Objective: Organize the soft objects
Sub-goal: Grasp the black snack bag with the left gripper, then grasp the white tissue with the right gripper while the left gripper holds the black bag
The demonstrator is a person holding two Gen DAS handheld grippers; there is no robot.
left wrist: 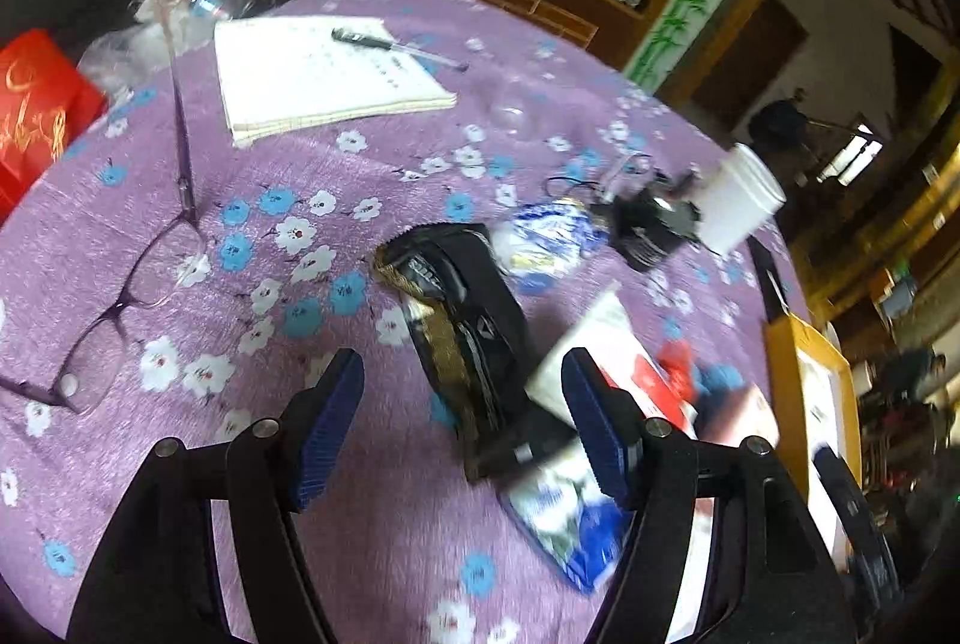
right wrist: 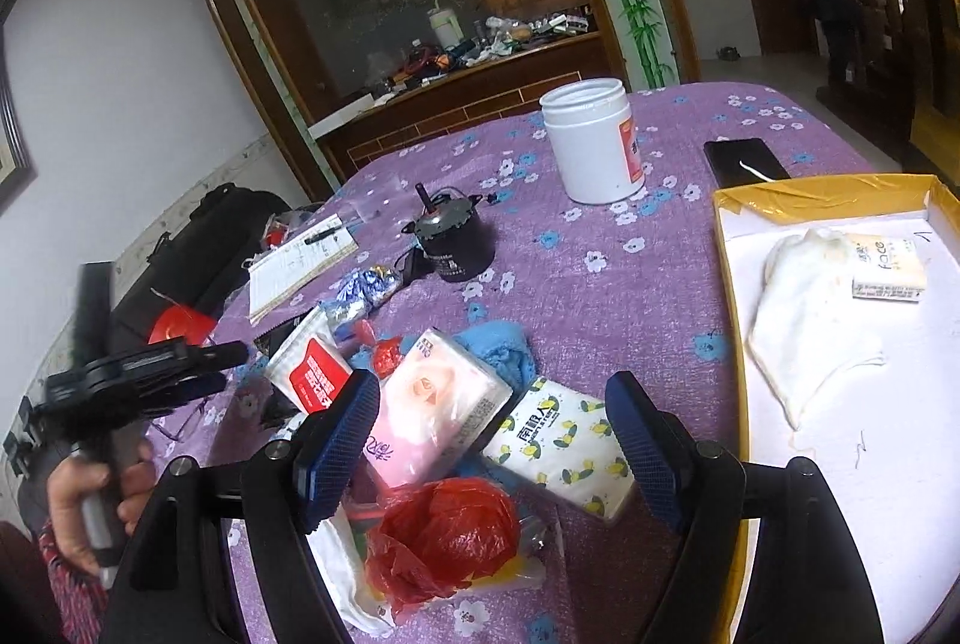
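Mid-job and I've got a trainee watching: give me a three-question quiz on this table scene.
1. True or false: the right gripper holds a tissue pack.
2. What already lies in the yellow-rimmed box?
A. glasses
B. a white cloth and a small tissue pack
C. a pen
3. What rests on the notebook?

Key:
1. False, its jaws are open and empty.
2. B: the white cloth and small tissue pack.
3. A pen.

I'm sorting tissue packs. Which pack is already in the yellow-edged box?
The small white "face" pack, beside the white cloth inside the box. The pink and lemon-print packs lie on the tablecloth.
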